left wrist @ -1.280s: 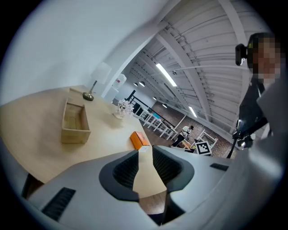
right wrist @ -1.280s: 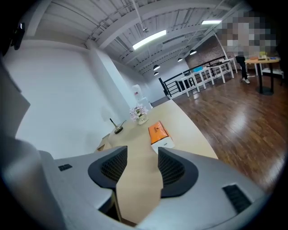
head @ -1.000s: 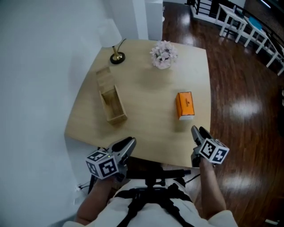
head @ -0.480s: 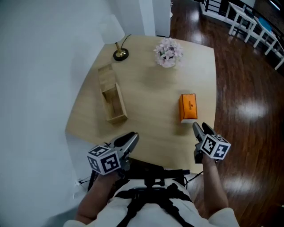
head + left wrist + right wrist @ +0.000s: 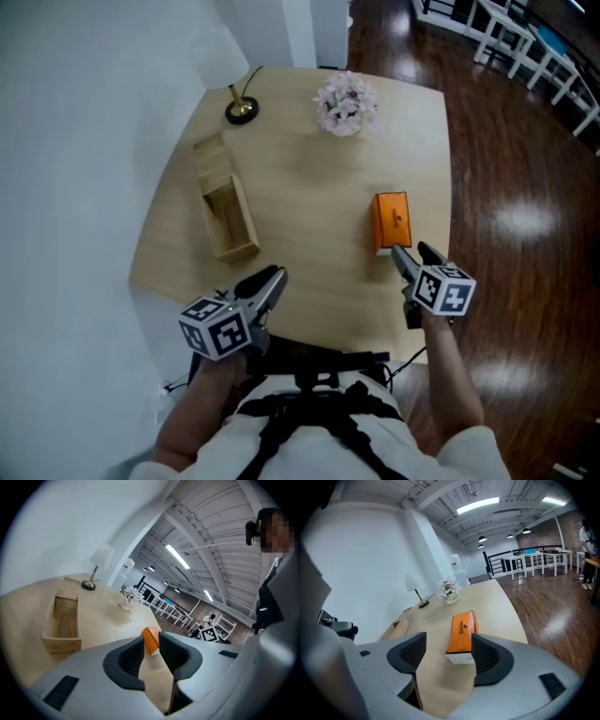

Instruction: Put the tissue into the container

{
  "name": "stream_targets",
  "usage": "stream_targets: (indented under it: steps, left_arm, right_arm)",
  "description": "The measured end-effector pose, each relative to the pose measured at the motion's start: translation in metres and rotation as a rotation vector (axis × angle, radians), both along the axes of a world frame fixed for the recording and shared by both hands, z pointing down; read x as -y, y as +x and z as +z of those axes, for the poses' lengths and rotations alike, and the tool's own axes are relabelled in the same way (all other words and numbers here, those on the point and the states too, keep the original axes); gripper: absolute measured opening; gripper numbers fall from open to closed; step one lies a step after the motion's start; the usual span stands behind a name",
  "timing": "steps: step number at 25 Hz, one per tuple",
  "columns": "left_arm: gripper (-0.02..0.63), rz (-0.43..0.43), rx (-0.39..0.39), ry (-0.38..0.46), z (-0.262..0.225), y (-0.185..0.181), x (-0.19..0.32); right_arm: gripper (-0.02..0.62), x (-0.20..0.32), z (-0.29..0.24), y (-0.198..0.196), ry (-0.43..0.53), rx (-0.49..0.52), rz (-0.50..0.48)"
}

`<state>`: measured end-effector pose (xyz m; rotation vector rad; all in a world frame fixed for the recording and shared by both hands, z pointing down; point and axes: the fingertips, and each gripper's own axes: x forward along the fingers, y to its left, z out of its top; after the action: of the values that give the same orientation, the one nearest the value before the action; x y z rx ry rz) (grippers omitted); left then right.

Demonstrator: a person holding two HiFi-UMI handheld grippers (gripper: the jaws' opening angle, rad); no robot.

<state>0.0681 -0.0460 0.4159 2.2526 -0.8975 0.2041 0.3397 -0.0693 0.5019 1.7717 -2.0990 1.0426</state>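
Observation:
An orange tissue box lies on the right side of the light wooden table. The open wooden container stands on the table's left side. My right gripper is at the box's near end. Its jaws have just been opening and stand wide, and the pads do not press on the box. My left gripper hovers over the near table edge, right of the container. Its jaws are a narrow gap apart with nothing between them. The left gripper view also shows the tissue box, farther off.
A table lamp and a vase of pale flowers stand at the table's far side. A white wall runs along the left. Dark wooden floor lies to the right, with white tables beyond.
My right gripper has moved forward up to the tissue box's near end, and its jaws stand wider. My left gripper has shifted forward over the table edge.

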Motion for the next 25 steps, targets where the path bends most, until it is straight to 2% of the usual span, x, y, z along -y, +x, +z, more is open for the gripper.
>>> stream_targets:
  steps: [15, 25]
  left_arm:
    - [0.101, 0.148, 0.016, 0.024, 0.002, 0.021, 0.053]
    - [0.101, 0.218, 0.032, 0.014, 0.011, 0.056, 0.058]
  right_arm:
    - [0.331, 0.045, 0.028, -0.002, -0.094, -0.132, 0.039]
    - [0.342, 0.054, 0.033, 0.013, -0.112, -0.15, 0.074]
